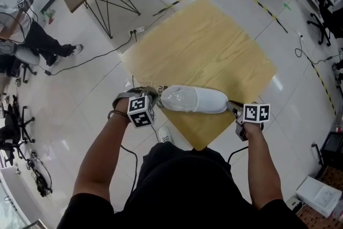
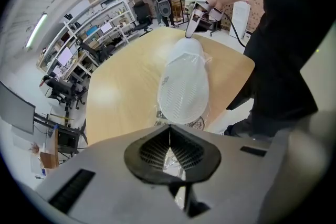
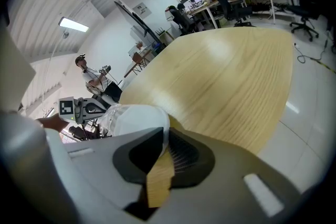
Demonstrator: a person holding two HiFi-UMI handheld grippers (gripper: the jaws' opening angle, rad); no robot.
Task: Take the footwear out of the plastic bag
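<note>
**Bagged shoe pinched at both ends**

At the near corner of the table (image 1: 214,45), the left gripper (image 2: 169,136) was clamped on the crinkled clear bag (image 2: 170,162). The right gripper (image 3: 161,147) narrowly pinched the rim of the smooth white shoe (image 1: 194,100). We couldn't tell whether film lay between.

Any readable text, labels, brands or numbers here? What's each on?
No legible text anywhere.
Round dark print on the clear plastic bag around the white shoe: too blurred.
White wall sign: too small.
Black-and-white square markers: patterns, no characters.
</note>
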